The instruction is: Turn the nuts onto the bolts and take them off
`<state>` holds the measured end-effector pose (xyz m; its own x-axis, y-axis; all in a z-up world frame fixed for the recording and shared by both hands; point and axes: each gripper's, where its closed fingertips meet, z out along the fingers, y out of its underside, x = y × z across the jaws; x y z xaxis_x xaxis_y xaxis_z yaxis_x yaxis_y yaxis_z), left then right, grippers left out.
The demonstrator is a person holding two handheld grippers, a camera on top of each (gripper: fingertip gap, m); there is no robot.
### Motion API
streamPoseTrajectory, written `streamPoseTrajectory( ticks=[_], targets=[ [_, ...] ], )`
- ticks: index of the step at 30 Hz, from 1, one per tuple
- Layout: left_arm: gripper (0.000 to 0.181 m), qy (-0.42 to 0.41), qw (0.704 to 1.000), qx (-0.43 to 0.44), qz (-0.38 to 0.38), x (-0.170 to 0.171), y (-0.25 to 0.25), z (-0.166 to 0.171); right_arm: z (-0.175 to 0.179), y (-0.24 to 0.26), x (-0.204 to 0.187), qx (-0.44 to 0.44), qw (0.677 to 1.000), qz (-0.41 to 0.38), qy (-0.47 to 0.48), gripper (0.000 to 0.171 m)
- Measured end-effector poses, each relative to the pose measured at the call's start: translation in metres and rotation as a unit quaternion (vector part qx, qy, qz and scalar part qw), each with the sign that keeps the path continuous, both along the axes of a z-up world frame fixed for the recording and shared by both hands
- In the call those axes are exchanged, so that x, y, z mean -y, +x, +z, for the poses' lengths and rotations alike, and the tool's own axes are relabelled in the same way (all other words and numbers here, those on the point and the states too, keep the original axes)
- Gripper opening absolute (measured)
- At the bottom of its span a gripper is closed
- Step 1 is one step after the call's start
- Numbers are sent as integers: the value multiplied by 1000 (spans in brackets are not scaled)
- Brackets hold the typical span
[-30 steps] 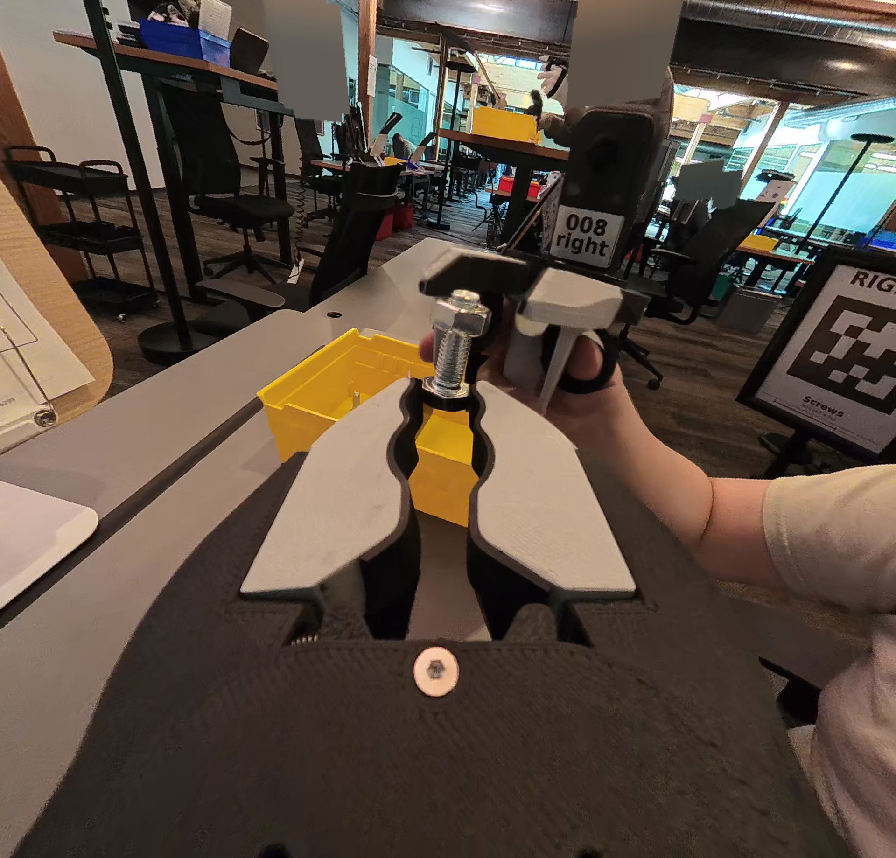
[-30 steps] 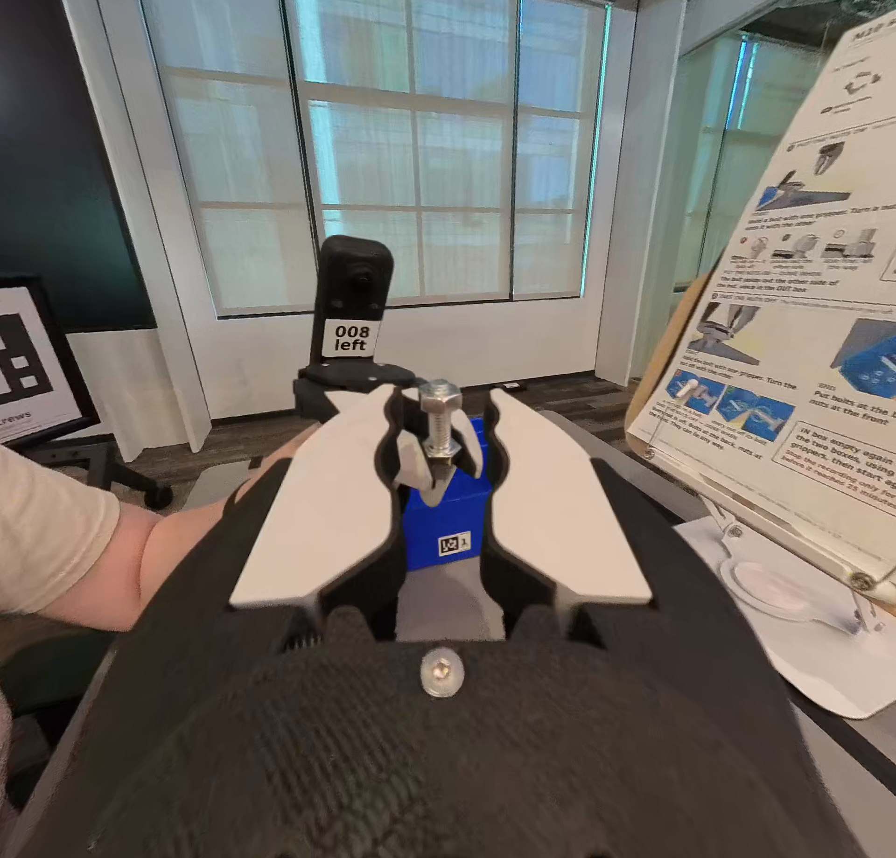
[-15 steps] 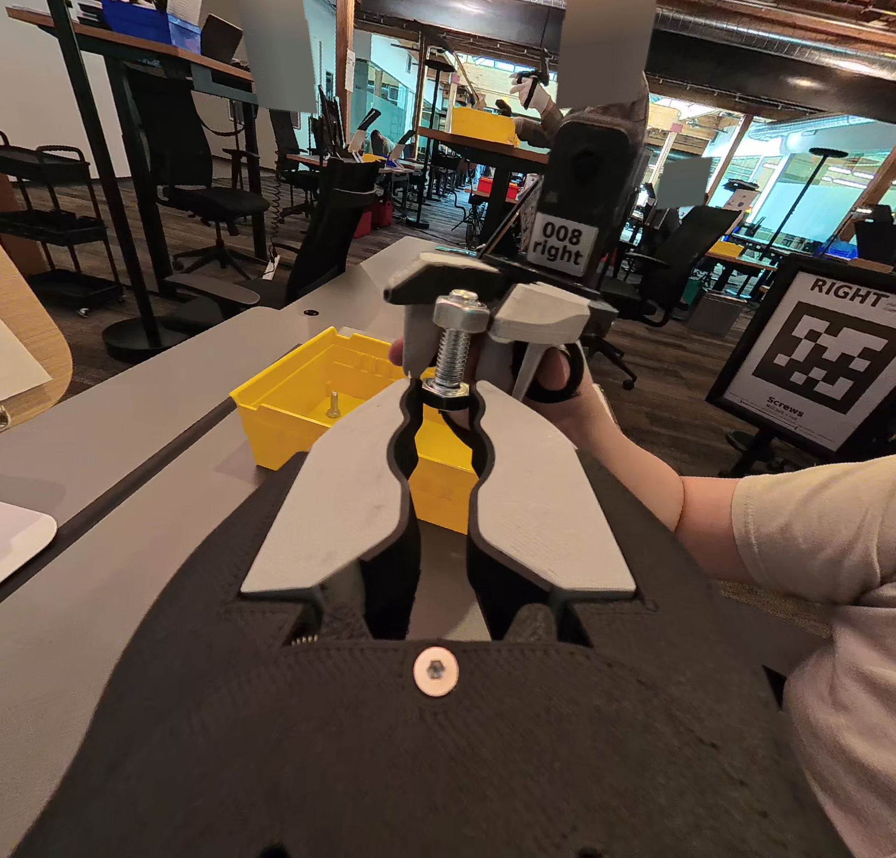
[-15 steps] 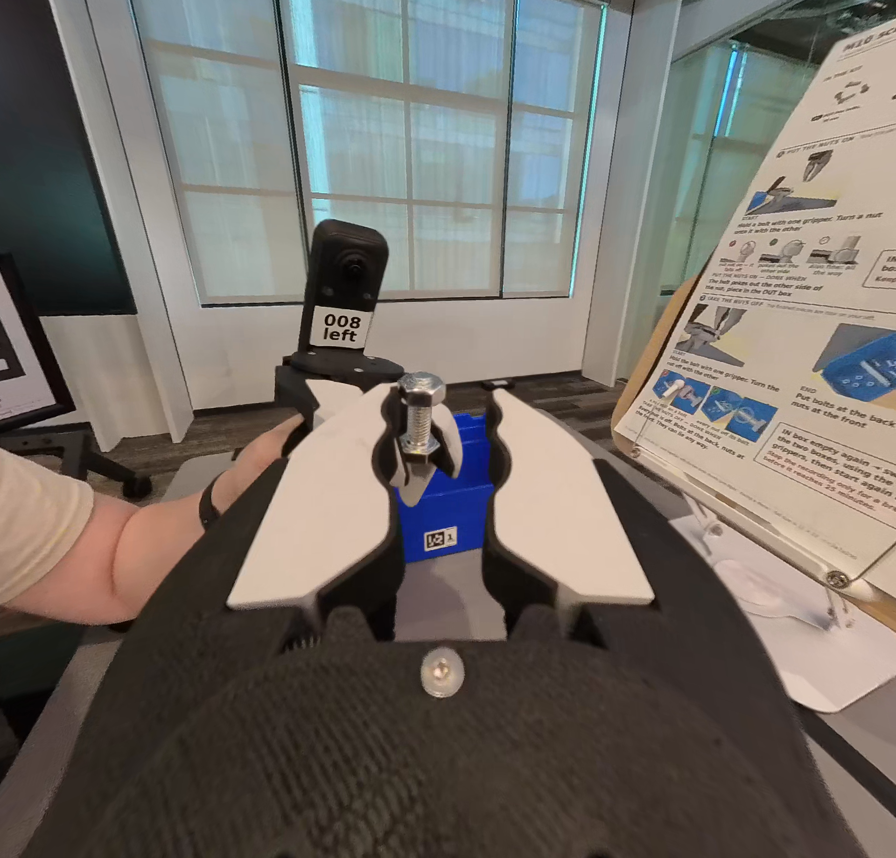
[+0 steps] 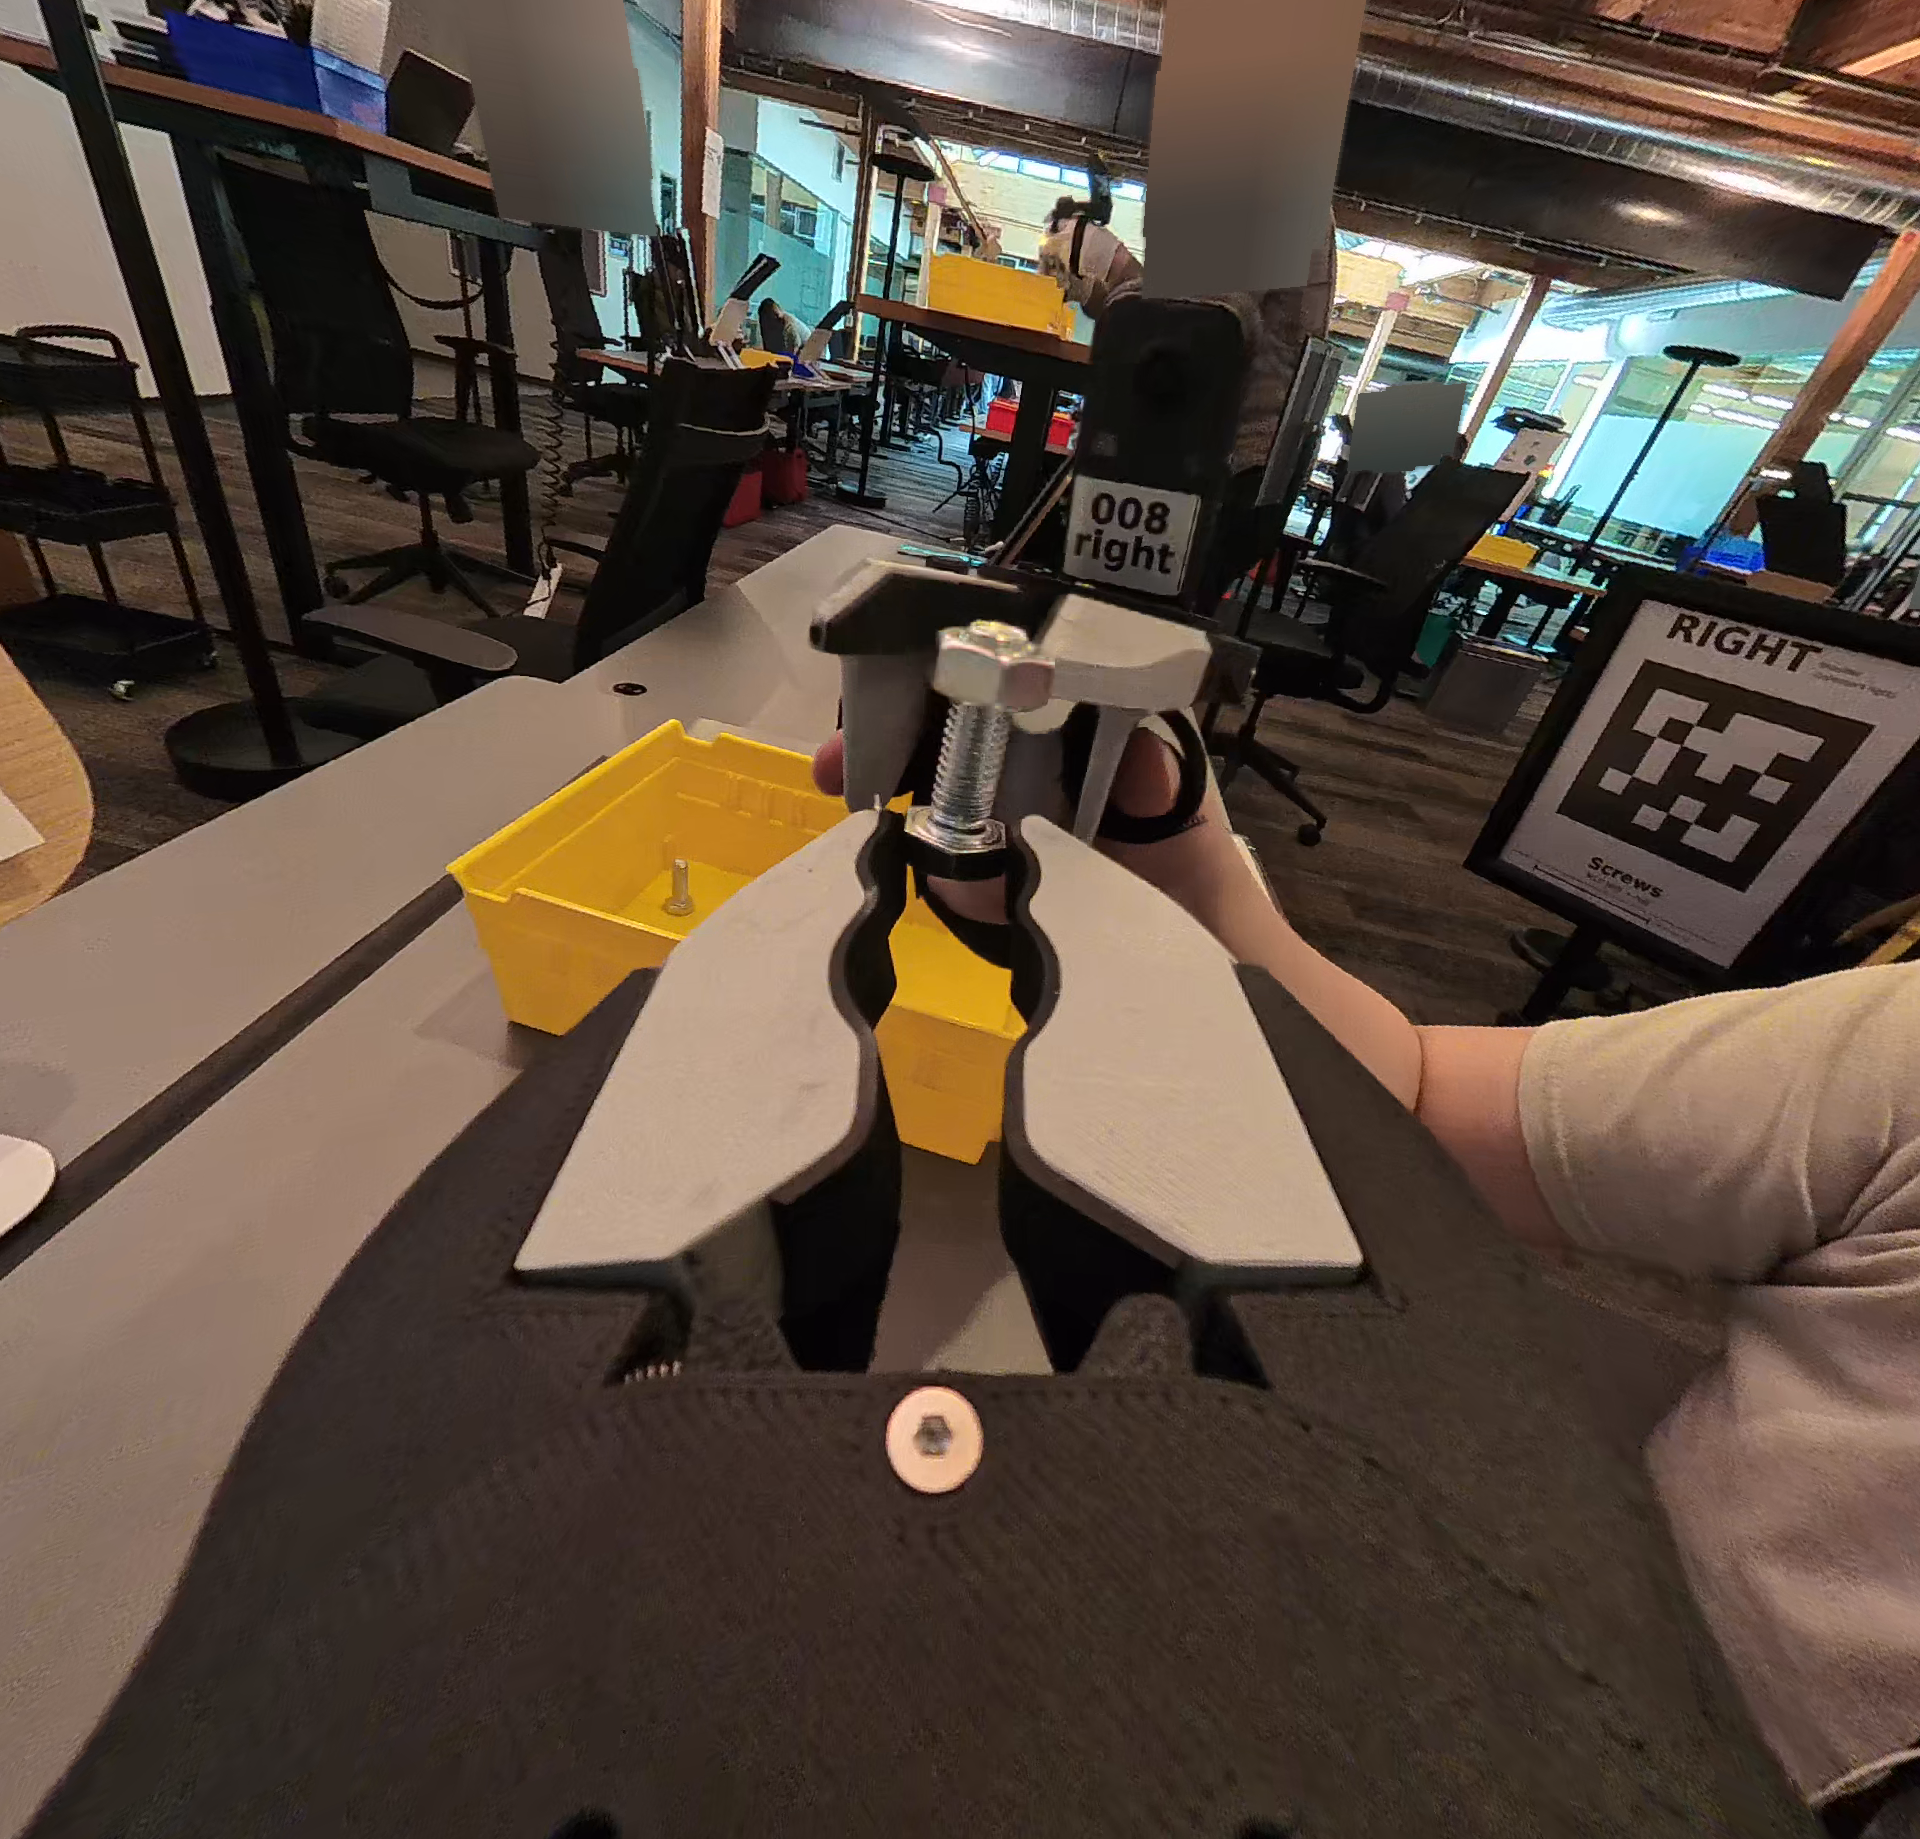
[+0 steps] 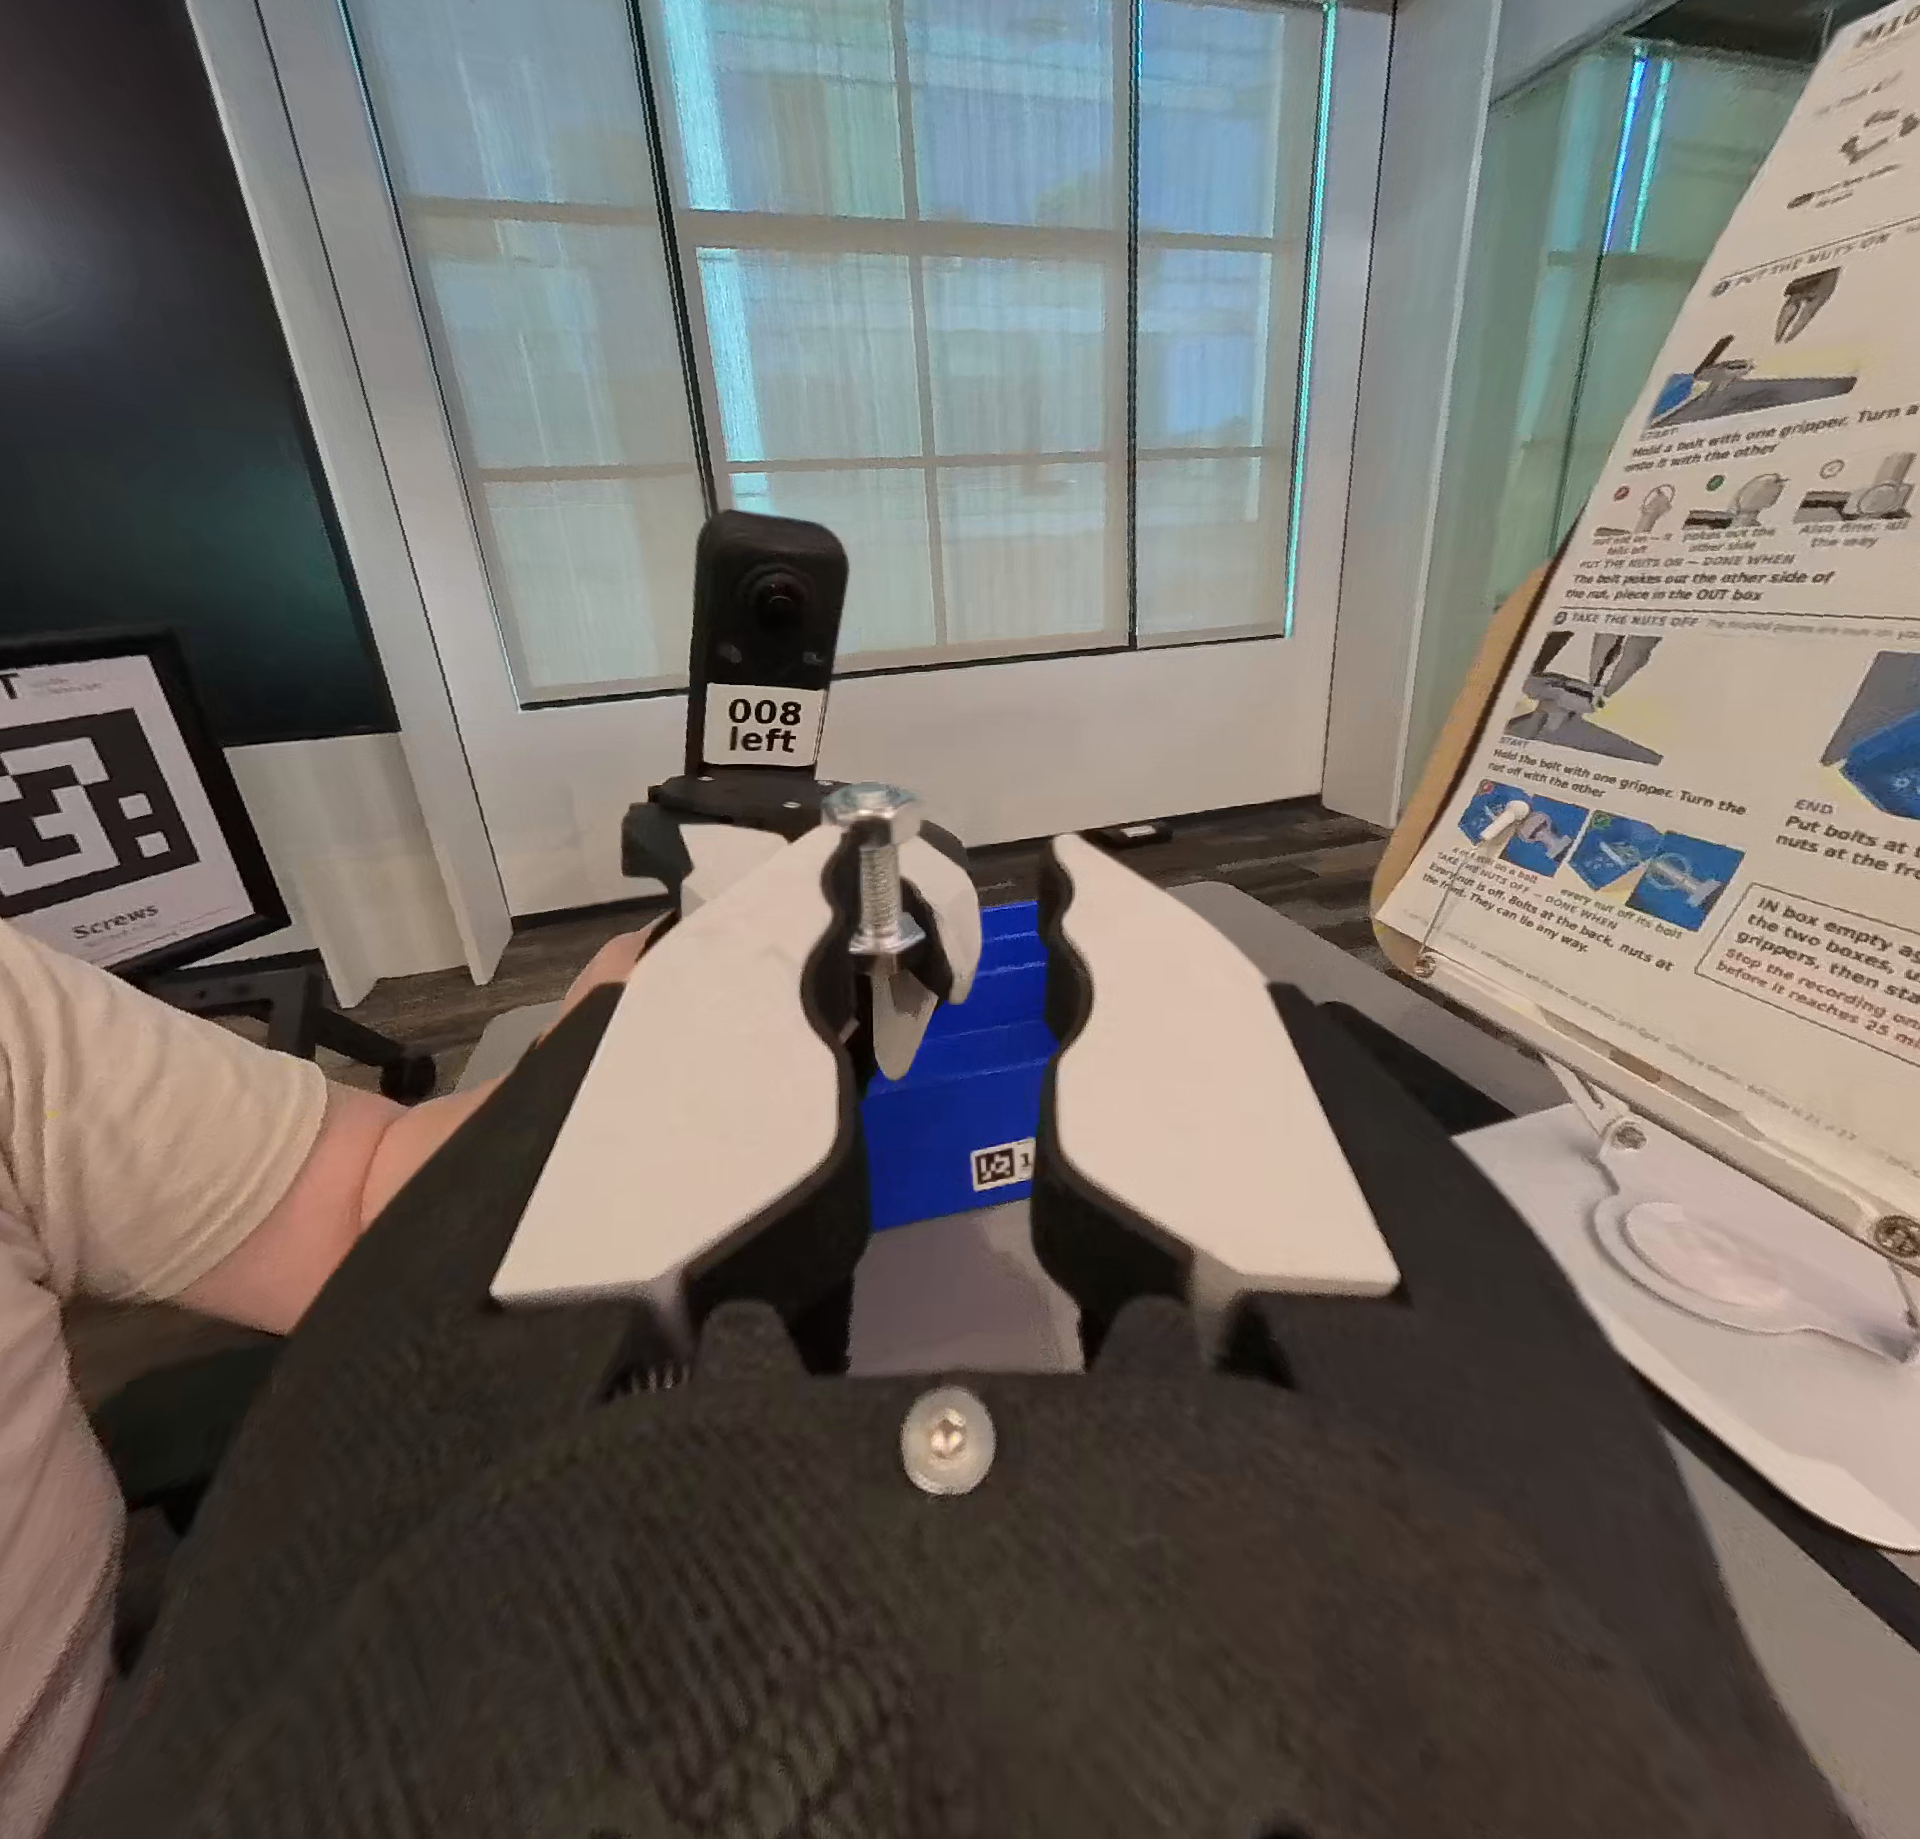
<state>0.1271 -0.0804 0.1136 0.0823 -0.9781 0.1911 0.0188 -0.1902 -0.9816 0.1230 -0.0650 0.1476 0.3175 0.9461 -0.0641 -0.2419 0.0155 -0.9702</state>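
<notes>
A silver bolt [image 5: 966, 761] stands upright. Its lower end is clamped between the tips of my left gripper [image 5: 951, 844], which is shut on it. A hex nut [image 5: 992, 672] sits at the bolt's top end. My right gripper [image 6: 940, 854] is open, with one finger on either side of the nut. The bolt [image 6: 873, 885] lies close to its left finger [image 6: 727, 1010] and apart from the right one. In the right wrist view the left gripper [image 6: 888, 968] shows just beyond, holding the bolt from below.
A yellow bin [image 5: 582, 885] with a loose bolt [image 5: 677, 885] sits on the grey table [image 5: 260, 958] behind the left gripper. A blue bin [image 6: 966, 1114] stands behind the right gripper. An instruction board [image 6: 1714, 646] leans at the right. A marker sign [image 5: 1704, 781] stands off the table.
My right gripper has opened a little, and the bolt now sits nearer its left finger. My left gripper stays clamped on the bolt. Both views have swung slightly.
</notes>
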Motion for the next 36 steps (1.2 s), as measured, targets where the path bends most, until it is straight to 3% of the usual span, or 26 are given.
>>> streamPoseTrajectory(
  ticks=[7, 12, 19, 36],
  targets=[
    [18, 0, 1000, 0, -9, 4, 3, -1, -1, -13, 7, 25, 999, -17, 39, 33],
    [18, -9, 1000, 10, -8, 1, -2, 3, -1, 6, -6, -4, 1000, -12, -6, 31],
    [18, 10, 1000, -3, 6, 0, 0, 1, 2, -15, 8, -1, 1000, -2, 22, 32],
    [18, 7, 1000, 2, 4, 1, -1, 2, 7, 5, 1, -18, 1000, -7, 6, 30]
  ],
)
